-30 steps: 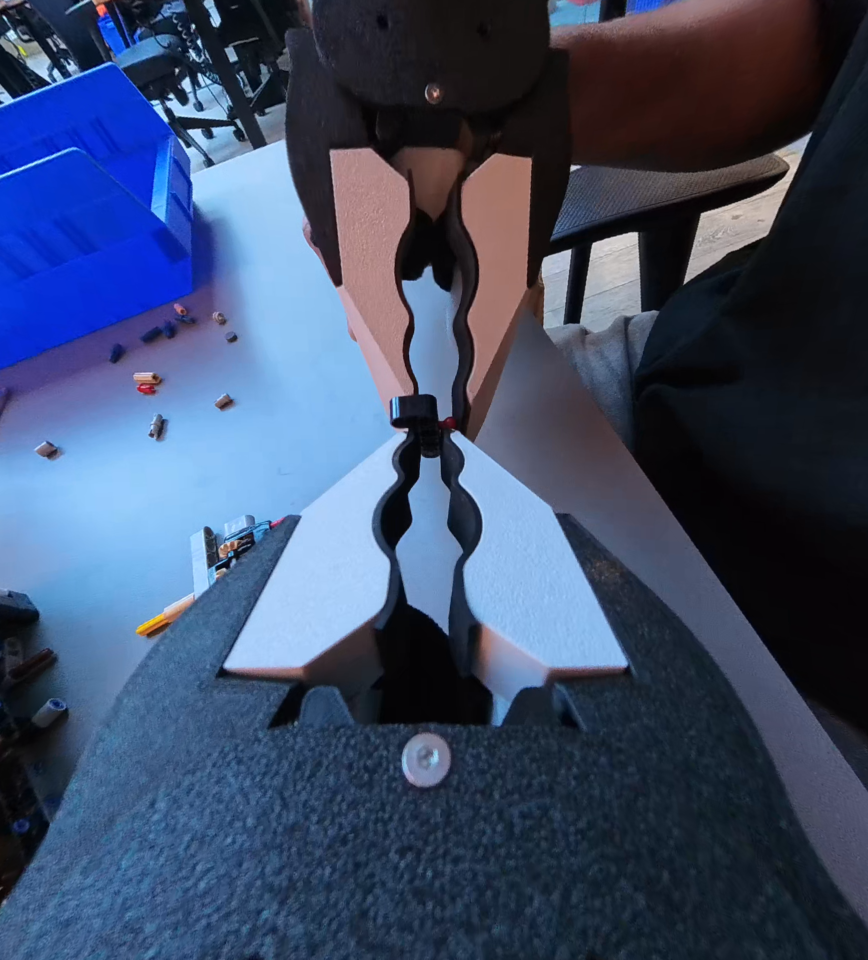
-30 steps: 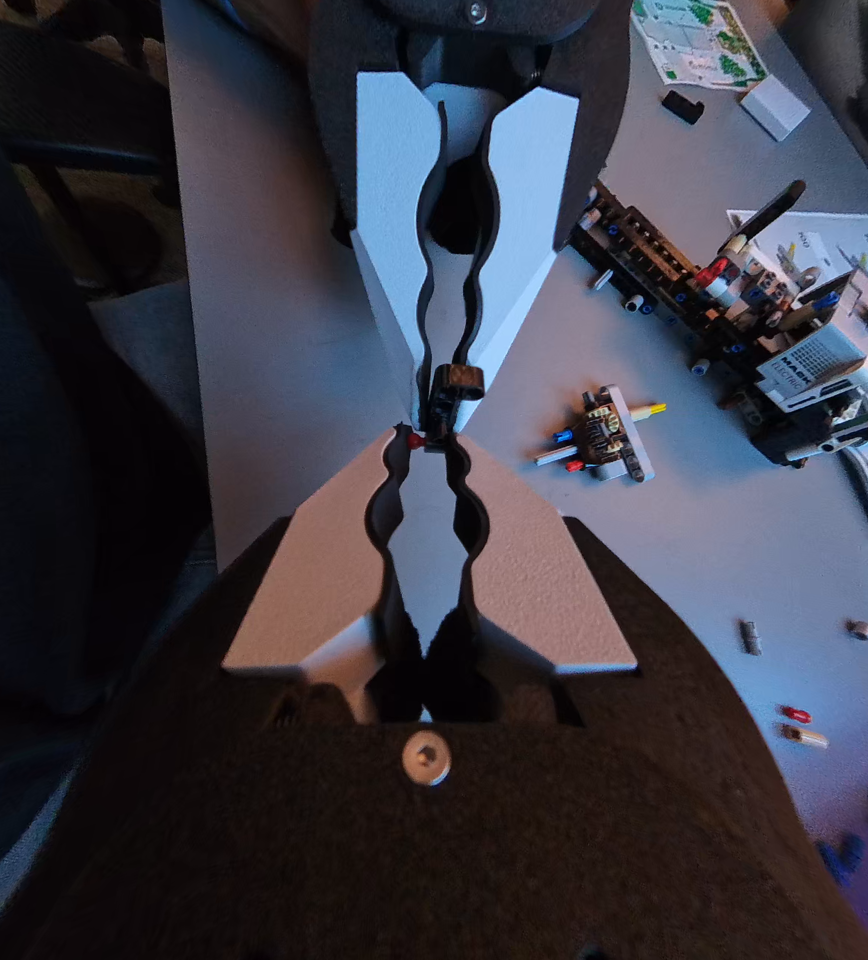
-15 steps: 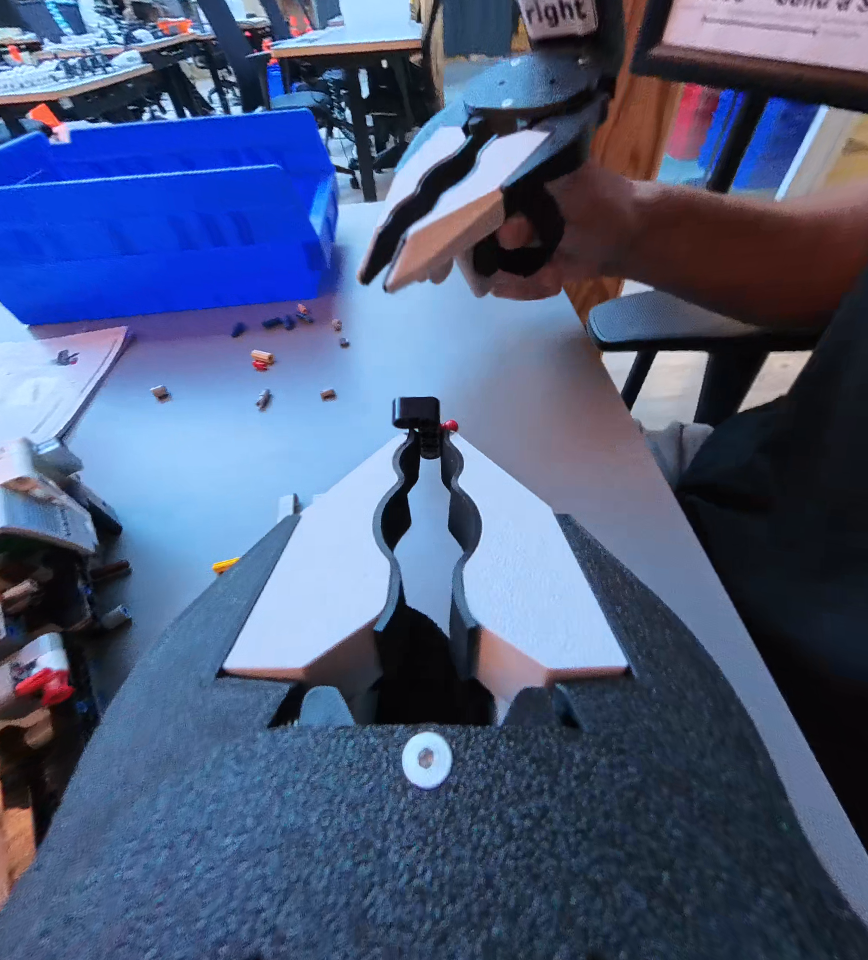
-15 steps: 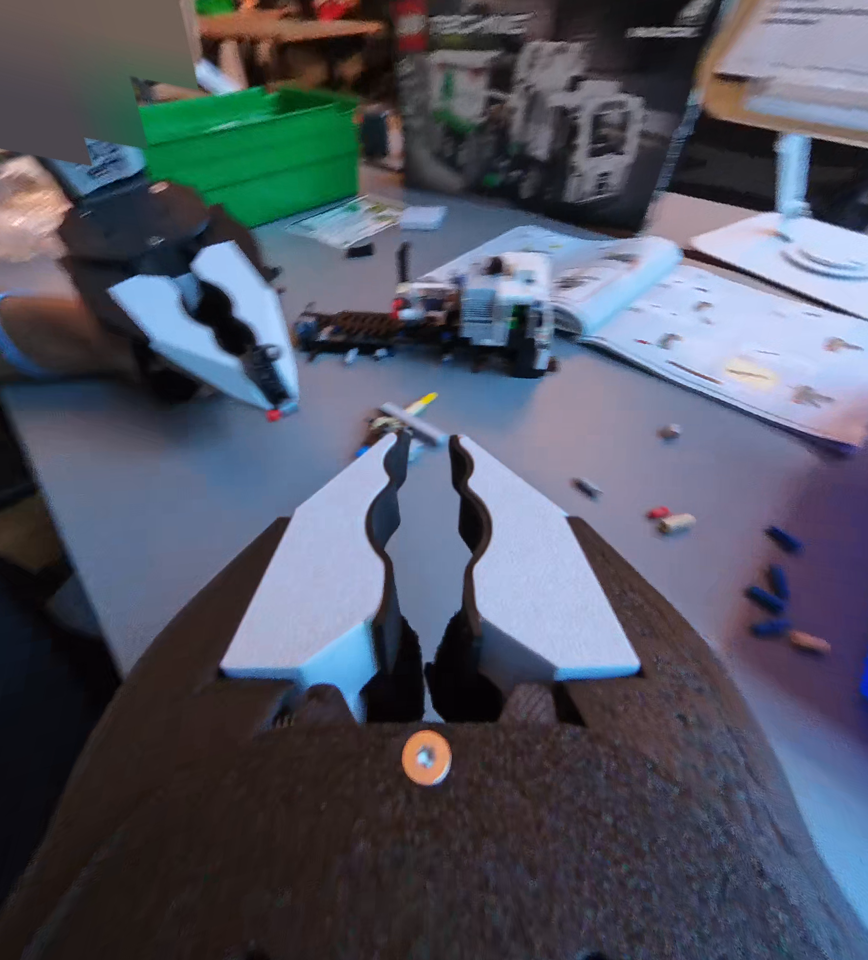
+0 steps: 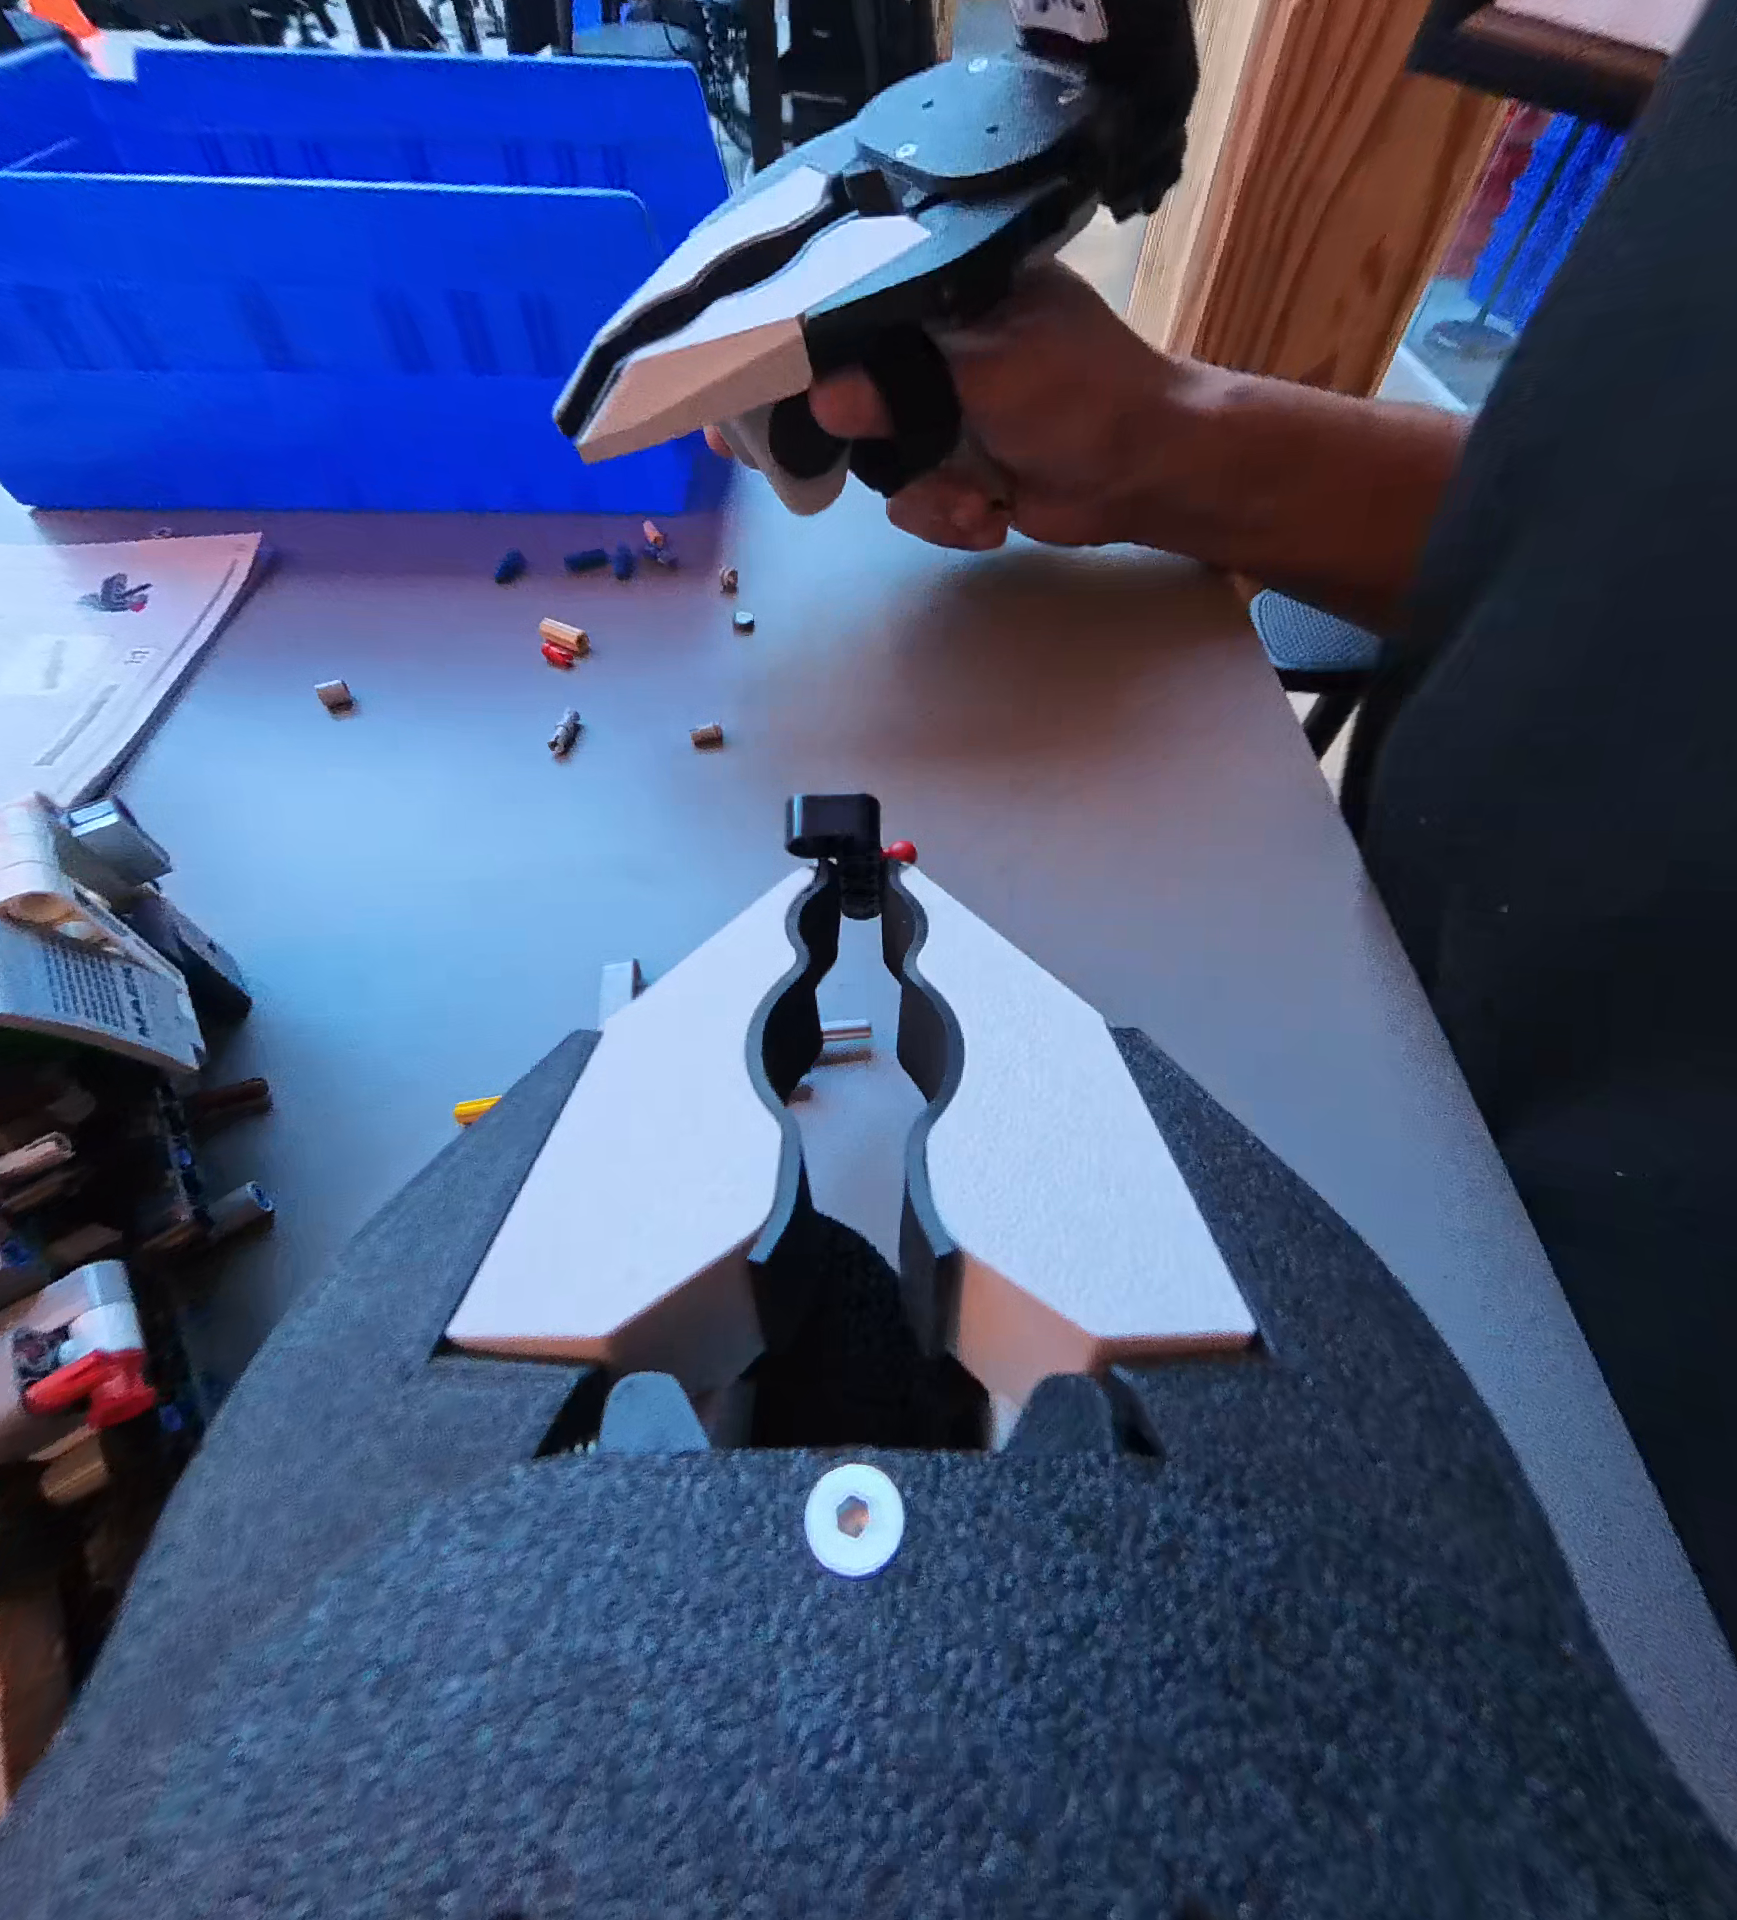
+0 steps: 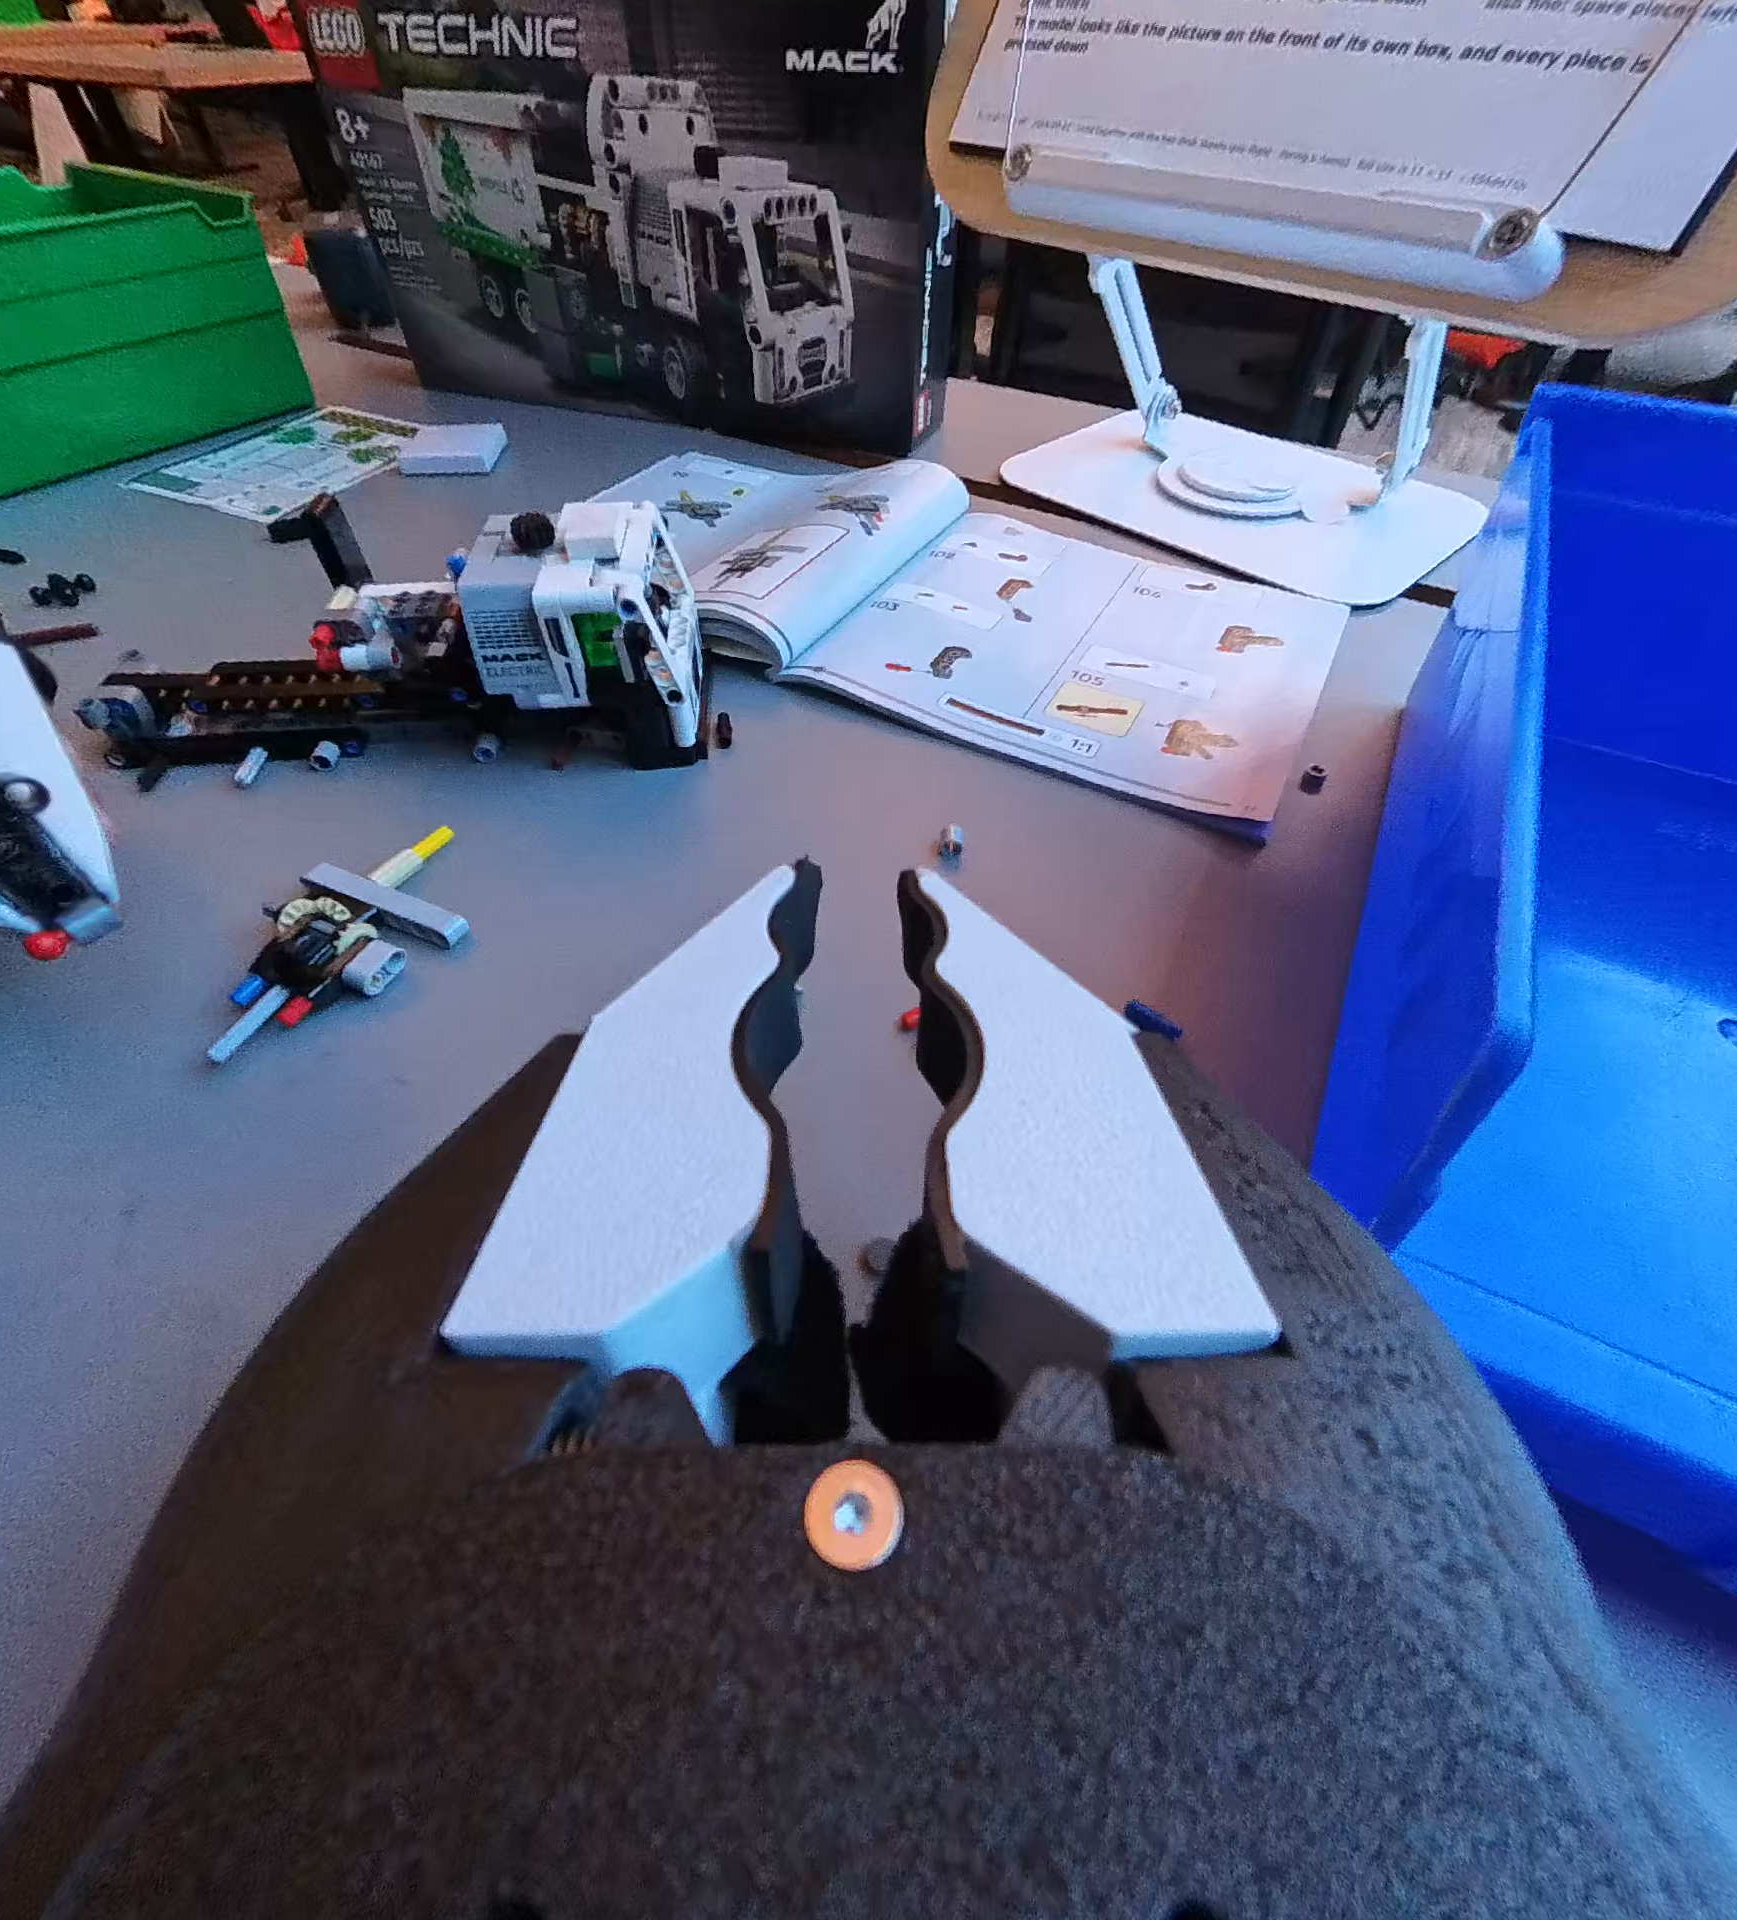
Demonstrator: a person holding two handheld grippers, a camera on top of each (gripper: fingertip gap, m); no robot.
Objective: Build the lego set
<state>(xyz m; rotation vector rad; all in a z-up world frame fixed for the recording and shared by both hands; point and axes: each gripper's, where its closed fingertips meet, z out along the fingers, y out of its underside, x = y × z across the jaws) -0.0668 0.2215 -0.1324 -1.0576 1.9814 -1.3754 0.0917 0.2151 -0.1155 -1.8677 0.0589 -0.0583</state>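
Observation:
My left gripper [image 5: 853, 883] is shut on a small black piece [image 5: 833, 821] with a red pin [image 5: 900, 852] sticking out at its side, held above the grey table [image 5: 1051, 727]. It also shows at the left edge of the right wrist view [image 6: 64, 914], with the black piece between its tips. My right gripper [image 6: 853, 883] is slightly open and empty, held above the table; in the left wrist view it [image 5: 583, 416] hovers in front of the blue bin. The partly built white truck [image 6: 531, 644] lies on the table, with a small sub-assembly [image 6: 344, 935] in front of it.
An open instruction booklet [image 6: 999, 623], the set's box [image 6: 635, 208] and a white document stand [image 6: 1259, 488] are at the back. A green bin [image 6: 64, 312] stands far left, a blue bin [image 6: 1622, 987] right. Several small loose pieces [image 5: 563, 634] lie near the blue bin [image 5: 324, 312]. There is about 15 cm between the tips of the two grippers.
The two grippers were tip to tip on the black piece. The right gripper has let go, opened and swung away towards the blue bin. The left gripper still holds the piece.

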